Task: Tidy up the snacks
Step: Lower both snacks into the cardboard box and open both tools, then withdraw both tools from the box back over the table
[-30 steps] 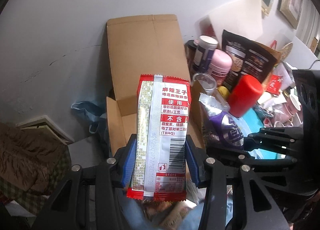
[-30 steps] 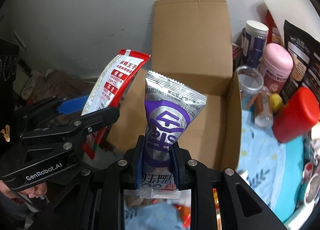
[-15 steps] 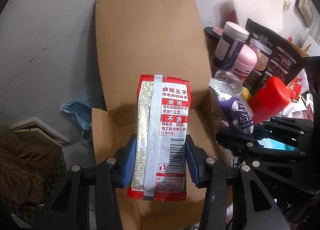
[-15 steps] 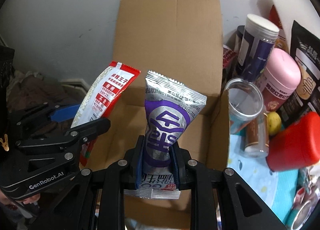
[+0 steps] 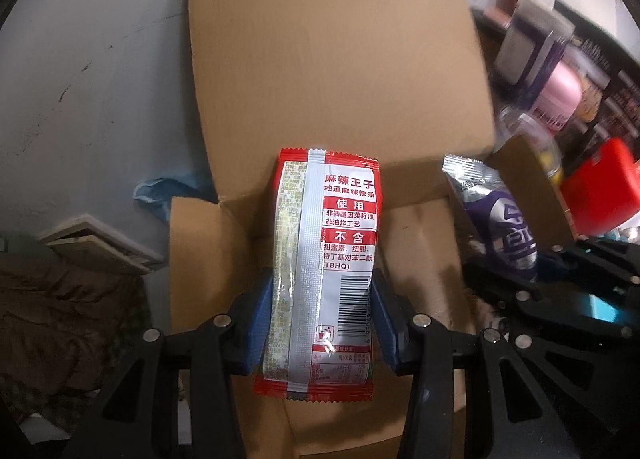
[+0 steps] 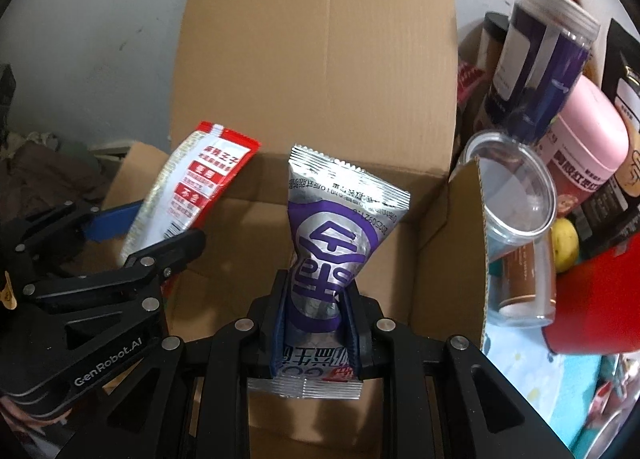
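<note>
In the left wrist view, a red and silver snack packet (image 5: pixel 326 259) is clamped upright between the blue pads of the left gripper (image 5: pixel 322 323), its printed back and barcode turned to the camera. It is held above the open cardboard box (image 5: pixel 420 251), whose tall rear flap (image 5: pixel 332 51) is raised against a grey wall (image 5: pixel 92 59). At the right, the right gripper (image 5: pixel 520 279) is seen closed on a purple and silver packet (image 5: pixel 496 219), also held over the box. Beyond the box's right wall, a pink canister (image 5: pixel 560 91) and a red container (image 5: pixel 600 187) are seen, somewhat blurred.

In the right wrist view, the purple and silver packet (image 6: pixel 332 243) is pinched at its lower part by the right gripper (image 6: pixel 316 323), so that the wrapper is squeezed narrow there and stands upright over the box interior (image 6: pixel 400 251). To the left, the left gripper (image 6: pixel 144 235) is seen from the side with the red packet (image 6: pixel 188 195) tilted in its grip, above the left part of the box. Just outside the box's right wall a clear plastic cup (image 6: pixel 516 195) is placed, with a dark purple jar (image 6: pixel 536 59), the pink canister (image 6: pixel 588 135), a yellow fruit (image 6: pixel 564 243) and the red container (image 6: pixel 592 299) near it.
</note>
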